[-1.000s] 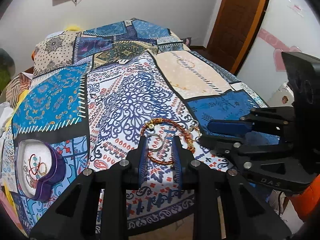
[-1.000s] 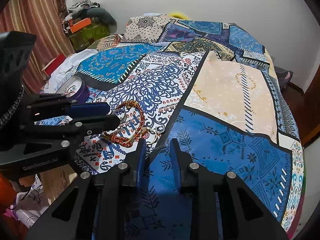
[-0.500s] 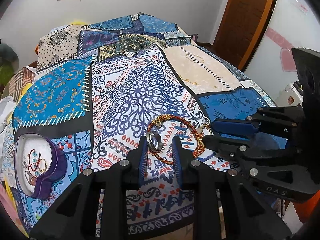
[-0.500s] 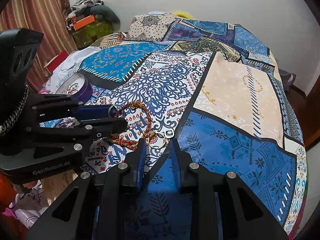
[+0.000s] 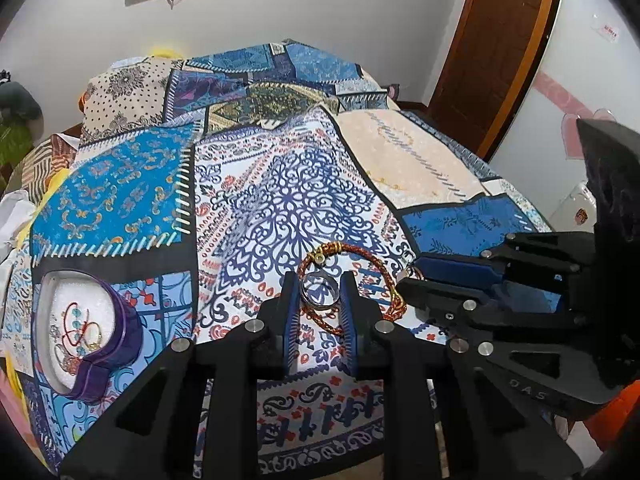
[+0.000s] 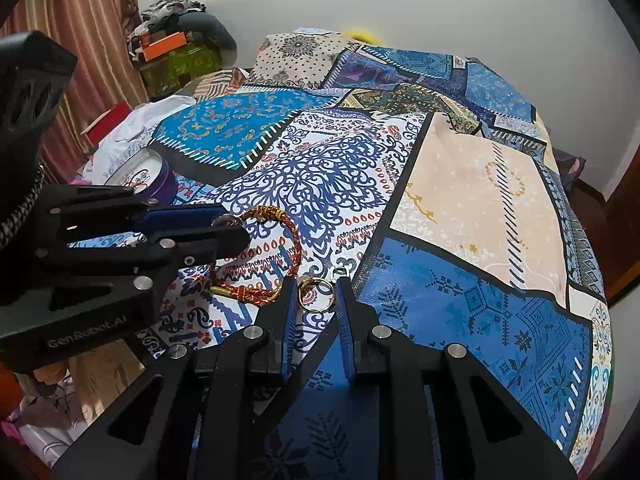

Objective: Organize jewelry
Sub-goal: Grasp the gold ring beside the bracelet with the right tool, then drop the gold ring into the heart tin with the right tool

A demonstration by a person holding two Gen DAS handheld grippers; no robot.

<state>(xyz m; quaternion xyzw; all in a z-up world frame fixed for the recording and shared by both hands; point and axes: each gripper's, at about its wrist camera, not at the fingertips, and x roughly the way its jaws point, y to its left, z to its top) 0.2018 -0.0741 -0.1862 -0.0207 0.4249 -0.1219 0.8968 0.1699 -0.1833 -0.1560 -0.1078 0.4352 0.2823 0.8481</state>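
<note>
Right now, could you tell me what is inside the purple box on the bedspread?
The purple box holds a white lining with a tangle of red and teal cord jewellery and some gold pieces. Its near wall hides part of the inside.

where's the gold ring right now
In the right wrist view, the gold ring sits between the closing right gripper fingers, on the bedspread just right of the red bracelet.

Readable on the side of the left gripper (image 6: 224, 236), in raised letters: "GenRobot.AI". Partly legible on the body of the right gripper (image 5: 404, 280): "DAS", with the rest cut off. Printed marks on a small wall sticker (image 5: 610, 32) too small and blurred to read.
</note>
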